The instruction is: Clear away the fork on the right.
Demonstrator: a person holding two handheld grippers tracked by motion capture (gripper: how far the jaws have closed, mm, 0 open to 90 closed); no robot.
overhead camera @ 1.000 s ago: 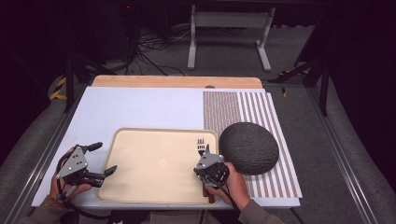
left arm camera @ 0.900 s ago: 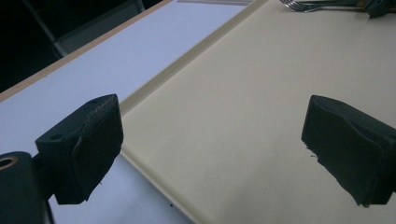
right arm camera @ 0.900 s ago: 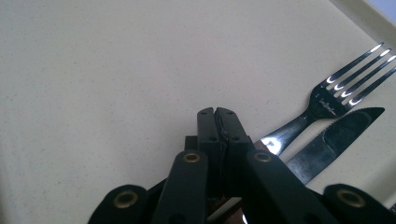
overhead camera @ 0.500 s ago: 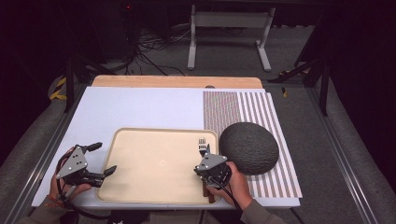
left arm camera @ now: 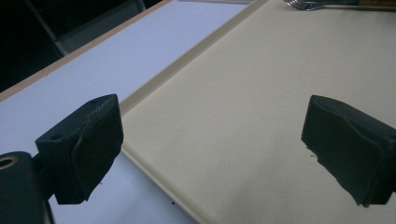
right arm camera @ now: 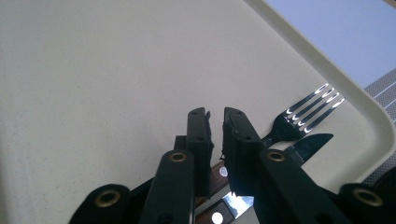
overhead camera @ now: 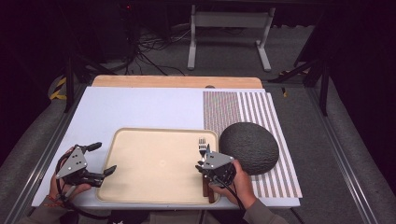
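Table (overhead camera: 140, 107): white board top, with a striped mat (overhead camera: 247, 112) along its right edge.
Tray (overhead camera: 154, 163): beige, lying flat at the near edge of the table, about the middle; its right rim sits just beside the striped mat.
Dark round mat (overhead camera: 250, 147): textured, lying on the striped mat, just beside the tray's right rim.
Left tool (overhead camera: 100, 161): held over the near left corner of the table, just beside the tray's left rim; released, jaws spread wide with nothing between them, and the left gripper view shows 1 pad over the white top and 1 over the tray.
Right tool (overhead camera: 205, 158): over the tray's near right corner, above the cutlery; jaws have just been opening and stand a narrow gap apart, with nothing pressed between the pads.
Fork (right arm camera: 303, 114): lying in the tray along its right rim, tines toward the far edge.
Knife (right arm camera: 308, 144): lying just beside the fork, its wooden handle under the right tool.
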